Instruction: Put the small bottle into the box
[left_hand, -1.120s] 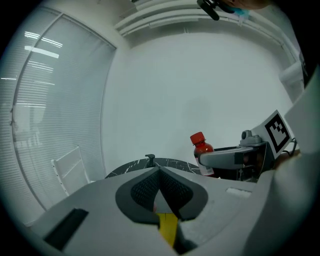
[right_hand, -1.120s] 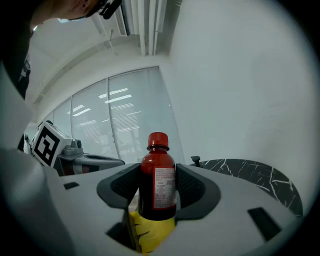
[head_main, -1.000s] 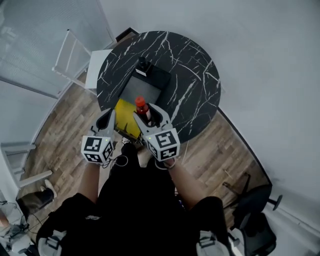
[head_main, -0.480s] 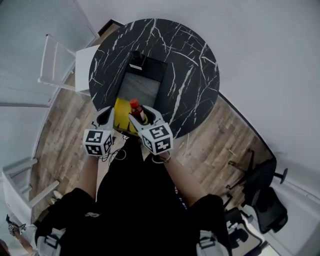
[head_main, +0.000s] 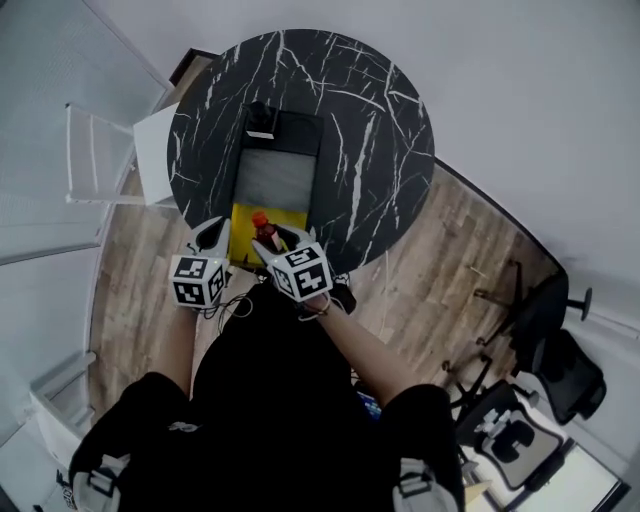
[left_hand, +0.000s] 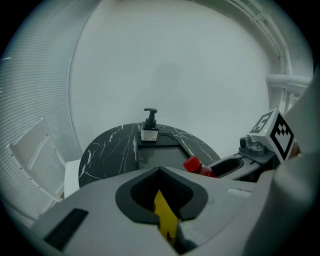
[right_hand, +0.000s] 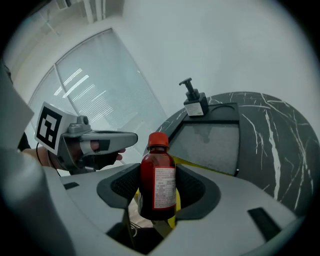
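In the head view, a round black marble table filled the upper middle of the frame. On it lay a long dark box with a grey inside, a pump bottle standing at its far end and a yellow flap at its near end. The right gripper, just below centre, held the small red-capped bottle over that flap. The left gripper sat just beside the flap's left edge. A white chair stood at the left on the wooden floor.

In the left gripper view, the jaws were closed with their tips meeting. A yellow strip showed in the hollow behind them, and it was unclear whether it was pinched. The bottle's cap appeared at right of centre, the box beyond.

In the right gripper view, the jaws pressed on both sides of the upright dark red bottle at lower centre. The box lay beyond it.
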